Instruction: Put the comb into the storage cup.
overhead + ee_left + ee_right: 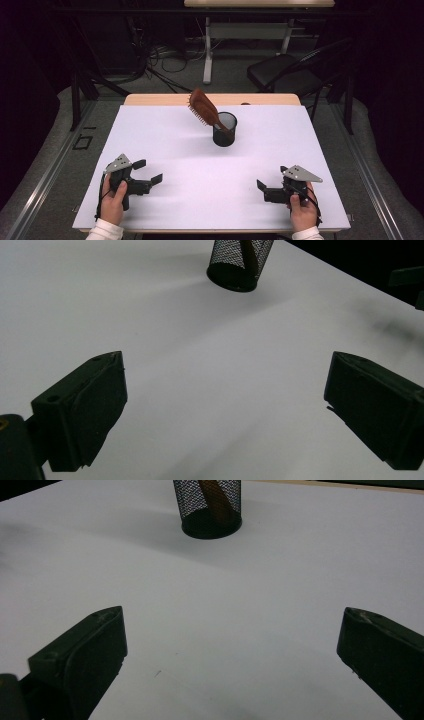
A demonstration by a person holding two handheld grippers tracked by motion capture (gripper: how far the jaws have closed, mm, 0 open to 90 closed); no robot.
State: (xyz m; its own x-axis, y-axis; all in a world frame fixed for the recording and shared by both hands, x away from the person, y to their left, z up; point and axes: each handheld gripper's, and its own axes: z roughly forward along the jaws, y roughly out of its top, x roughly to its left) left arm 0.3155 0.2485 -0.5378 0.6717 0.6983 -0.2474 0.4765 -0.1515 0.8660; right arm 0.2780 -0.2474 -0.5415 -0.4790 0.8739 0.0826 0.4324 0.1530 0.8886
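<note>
Table (pixel 165 135): wide, white-topped, a strip of pale wood showing along its far edge; bare across most of its surface. Second table (pixel 260 3): pale top on a grey frame, standing well behind on the floor, with loose cables beneath it. Chair (pixel 285 70): black, beyond the far right corner of the white table, apart from it. Hairbrush (pixel 204 109): brown, handle down inside the cup, head tilted up and to the left above the rim, bristles facing down and left. Cup (pixel 224 130): black wire mesh, round, upright just past the table's middle on the far side, well apart from both grippers; the brush handle shows through the mesh in both gripper views. Left gripper (pixel 150 171): held in the person's left hand (pixel 114 200) near the front left of the table, jaws spread wide with bare white surface between them, pointed toward the middle. Right gripper (pixel 270 179): held in the right hand (pixel 302 210) near the front right, jaws likewise spread wide and gripping nothing, pointed inward. Nothing lies between either gripper and the cup.
</note>
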